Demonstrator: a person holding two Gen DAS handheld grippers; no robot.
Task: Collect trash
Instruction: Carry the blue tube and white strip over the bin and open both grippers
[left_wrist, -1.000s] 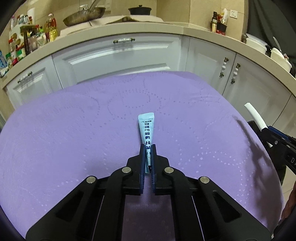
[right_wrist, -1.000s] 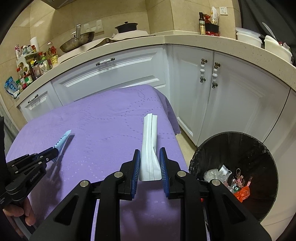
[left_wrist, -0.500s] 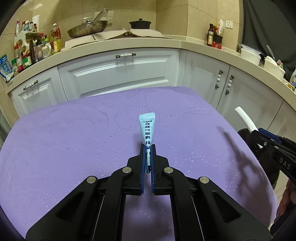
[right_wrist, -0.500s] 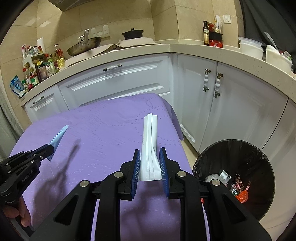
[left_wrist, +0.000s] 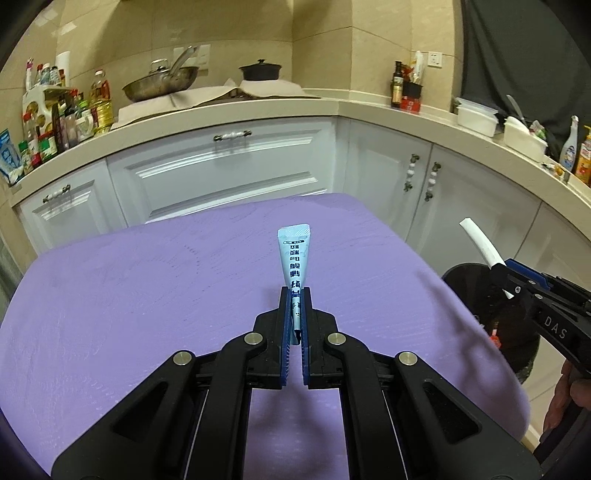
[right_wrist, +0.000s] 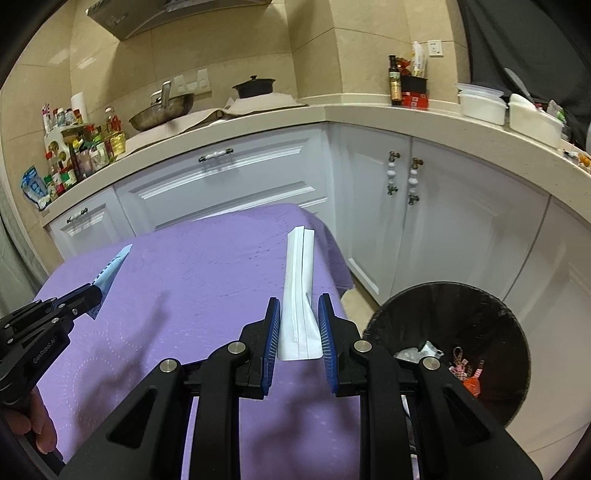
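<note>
My left gripper (left_wrist: 294, 295) is shut on a light-blue printed sachet (left_wrist: 294, 254), held up above the purple-covered table (left_wrist: 147, 295). It also shows at the left of the right wrist view (right_wrist: 86, 295), with the sachet (right_wrist: 110, 267) sticking out. My right gripper (right_wrist: 299, 306) is shut on a folded white paper packet (right_wrist: 300, 280), held above the table's right edge. The right gripper (left_wrist: 511, 275) and its white packet (left_wrist: 480, 243) show at the right of the left wrist view. A black-lined trash bin (right_wrist: 461, 306) with several scraps inside stands on the floor to the right, below the right gripper.
White kitchen cabinets (right_wrist: 229, 184) and a beige counter (right_wrist: 443, 122) curve around behind the table. On the counter are a pan (left_wrist: 159, 86), a black pot (left_wrist: 260, 70), bottles (left_wrist: 55, 122) and white containers (right_wrist: 480, 105).
Both grippers have risen with their trash, so the table looks lower and more of the kitchen wall shows. The bin has come further into the left wrist view.
</note>
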